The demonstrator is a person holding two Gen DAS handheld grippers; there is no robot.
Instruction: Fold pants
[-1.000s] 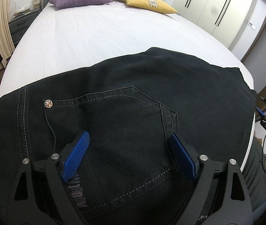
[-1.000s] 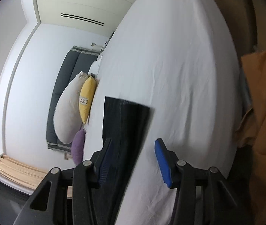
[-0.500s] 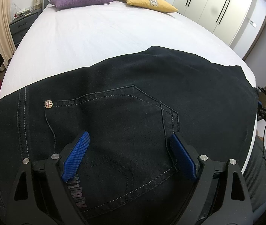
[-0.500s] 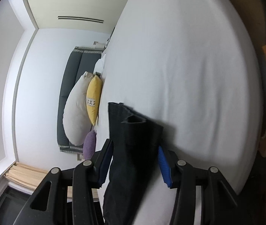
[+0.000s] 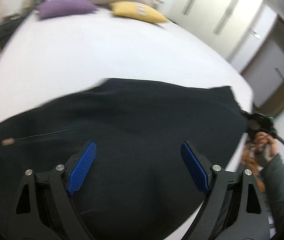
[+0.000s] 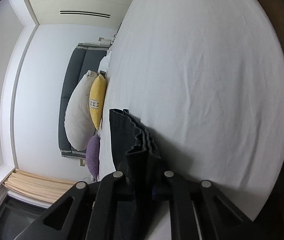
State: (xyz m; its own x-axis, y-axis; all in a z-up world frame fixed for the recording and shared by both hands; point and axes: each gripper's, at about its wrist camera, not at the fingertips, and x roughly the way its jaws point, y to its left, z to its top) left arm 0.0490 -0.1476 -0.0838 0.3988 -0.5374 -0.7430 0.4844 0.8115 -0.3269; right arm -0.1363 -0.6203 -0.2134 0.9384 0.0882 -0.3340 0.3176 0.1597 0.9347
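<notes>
Black jeans lie flat across the white bed, seat end near me. My left gripper hovers open just above the seat, blue pads wide apart and empty. The view is motion-blurred. My right gripper is shut on the stacked leg hems of the jeans, whose cuffs bunch up between the jaws. In the left wrist view the right gripper and the hand holding it show at the jeans' far right end.
Grey, yellow and purple pillows rest against the dark headboard. White wardrobe doors stand to the bed's right. The bed's edge runs close to the leg hems.
My right gripper closed on the leg hems. My left gripper lifted and swung over the jeans, blurring the view; the back pocket has slid out of sight.
</notes>
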